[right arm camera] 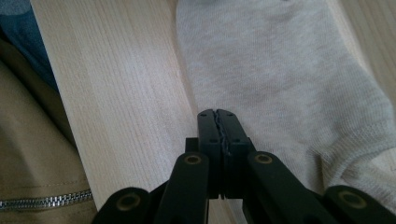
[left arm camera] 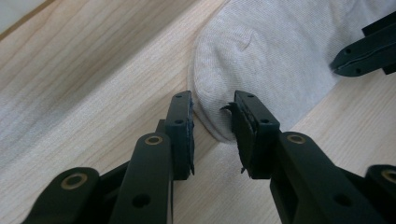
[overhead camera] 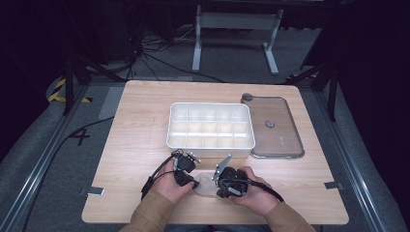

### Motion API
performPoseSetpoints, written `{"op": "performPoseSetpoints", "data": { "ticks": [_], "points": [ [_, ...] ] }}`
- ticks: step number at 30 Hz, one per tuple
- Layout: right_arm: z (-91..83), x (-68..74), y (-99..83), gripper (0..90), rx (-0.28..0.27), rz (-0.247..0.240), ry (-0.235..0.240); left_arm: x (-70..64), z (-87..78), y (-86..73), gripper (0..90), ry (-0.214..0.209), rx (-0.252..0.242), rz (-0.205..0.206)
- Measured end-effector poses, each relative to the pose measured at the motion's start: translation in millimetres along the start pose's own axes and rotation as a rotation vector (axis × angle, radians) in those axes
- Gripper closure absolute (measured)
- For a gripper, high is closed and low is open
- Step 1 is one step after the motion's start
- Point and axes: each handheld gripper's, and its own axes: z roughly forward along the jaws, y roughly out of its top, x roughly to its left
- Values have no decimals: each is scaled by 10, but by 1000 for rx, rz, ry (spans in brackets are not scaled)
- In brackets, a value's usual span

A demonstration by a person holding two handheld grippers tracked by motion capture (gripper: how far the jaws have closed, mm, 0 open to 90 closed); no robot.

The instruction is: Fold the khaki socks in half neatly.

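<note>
Sock lies between both grippers, divided white box beyond

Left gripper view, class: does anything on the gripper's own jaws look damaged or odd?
Yes. On the left gripper, the pad lining the right-hand jaw looks torn: its inner edge is ragged, with frayed bits sticking out. The other jaw's pad looks smooth. The jaws stand open around the toe of the sock.
</note>
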Motion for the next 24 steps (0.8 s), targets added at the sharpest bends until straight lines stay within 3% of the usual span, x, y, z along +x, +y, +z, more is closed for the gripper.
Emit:
{"op": "performPoseSetpoints", "data": {
  "ticks": [4, 8, 14, 24],
  "points": [
    [1, 2, 1, 897, 1, 0, -1, -70, 14, 16, 747, 19, 15, 11],
    [3, 5, 1, 896, -1, 1, -2, -73, 18, 7, 842, -11, 13, -5],
    [2, 6, 0, 897, -2, -2, -4, -61, -4, 5, 858, -22, 2, 1],
    [2, 14, -3, 898, -2, -4, -9, -99, -176, 14, 859, -54, -69, 9]
  ]
}}
